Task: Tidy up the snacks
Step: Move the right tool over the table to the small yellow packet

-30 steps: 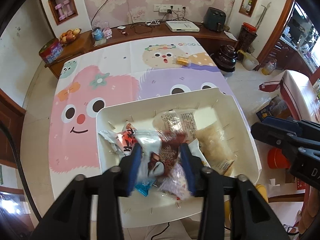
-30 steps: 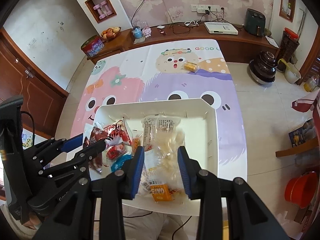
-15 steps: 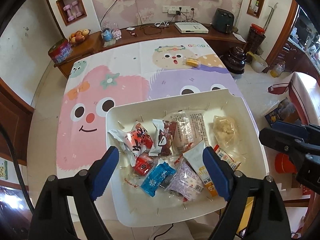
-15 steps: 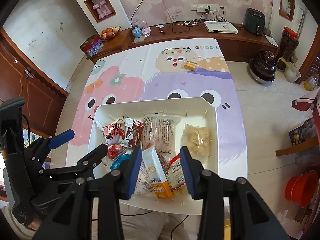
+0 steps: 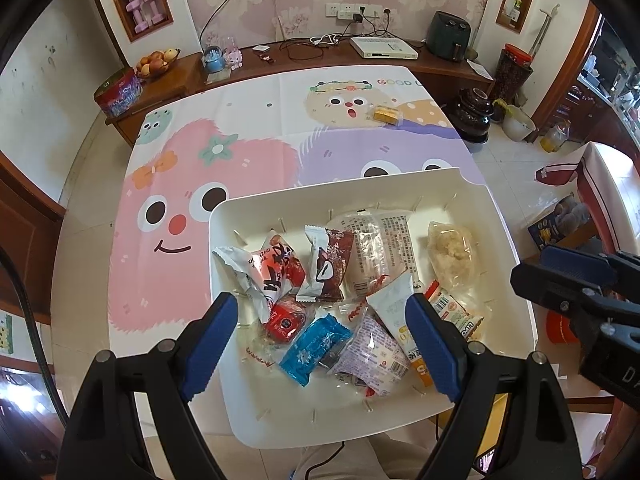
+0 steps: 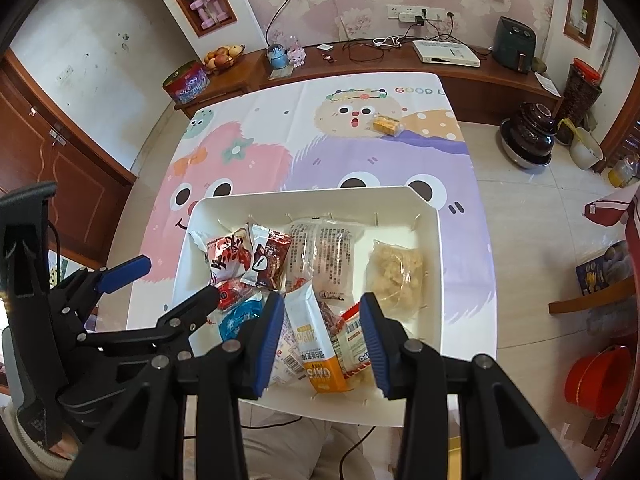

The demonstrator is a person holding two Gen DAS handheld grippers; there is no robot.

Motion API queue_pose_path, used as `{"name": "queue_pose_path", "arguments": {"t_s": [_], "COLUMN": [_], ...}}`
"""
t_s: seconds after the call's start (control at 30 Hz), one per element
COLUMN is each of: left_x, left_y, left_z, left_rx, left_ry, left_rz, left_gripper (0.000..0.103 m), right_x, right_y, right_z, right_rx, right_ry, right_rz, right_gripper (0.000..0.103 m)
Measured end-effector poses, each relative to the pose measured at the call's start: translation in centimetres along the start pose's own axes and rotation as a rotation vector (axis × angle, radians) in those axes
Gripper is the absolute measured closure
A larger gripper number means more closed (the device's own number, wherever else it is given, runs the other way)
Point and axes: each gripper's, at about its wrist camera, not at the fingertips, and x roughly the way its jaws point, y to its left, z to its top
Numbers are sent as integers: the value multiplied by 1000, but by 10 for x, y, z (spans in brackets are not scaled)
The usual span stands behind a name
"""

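A white tray (image 5: 360, 188) (image 6: 312, 196) at the near table edge holds several wrapped snacks. They include a red-and-white packet (image 5: 276, 268), a brown packet (image 5: 332, 264), a long clear packet (image 5: 380, 248), a clear bag of pale crumbly snack (image 5: 452, 252) (image 6: 396, 272), a blue packet (image 5: 316, 344) and a white-and-orange packet (image 6: 316, 340). My left gripper (image 5: 322, 312) hangs wide open above the tray's near left part, holding nothing. My right gripper (image 6: 320, 308) hovers open over the near middle, with the white-and-orange packet lying below its gap. One yellow snack (image 5: 386, 114) (image 6: 386, 124) lies alone far across the table.
A cartoon tablecloth (image 5: 224, 168) covers the table beyond the tray. A wooden sideboard (image 5: 320, 56) with a fruit bowl, a tin and cables runs behind it. A dark pot (image 6: 530, 136) and a red bucket (image 6: 600, 376) stand on the floor to the right.
My left gripper opened wide and let go of the brown packet, which now lies in the tray. My right gripper let go of the crumbly snack bag, which now lies at the tray's right.
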Motion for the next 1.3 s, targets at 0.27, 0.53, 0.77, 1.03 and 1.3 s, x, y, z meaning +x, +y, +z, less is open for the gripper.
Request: {"name": "queue_pose_path", "arguments": {"t_s": [0.27,0.53,0.77,1.03,1.3], "left_x": [8,17,19,1,6], "left_y": [9,22,36,57,71], "left_z": [4,22,56,128,199], "left_rx": [-9,-7,-4,-8,-12], "left_ry": [19,18,-31,-172,-264], "left_rz": [-3,12,41,68,95], "left_gripper": [18,18,18,18,18], "right_x": [11,24,28,18,18], "right_y": [4,6,5,-11,-35], "right_z": [2,15,43,111,197], "right_rx": [-4,-3,-12,1,5], "right_ry": [30,43,19,-72,-160], "right_rz": [3,-3,-29,-88,-183], "right_gripper": [63,63,63,63,63]}}
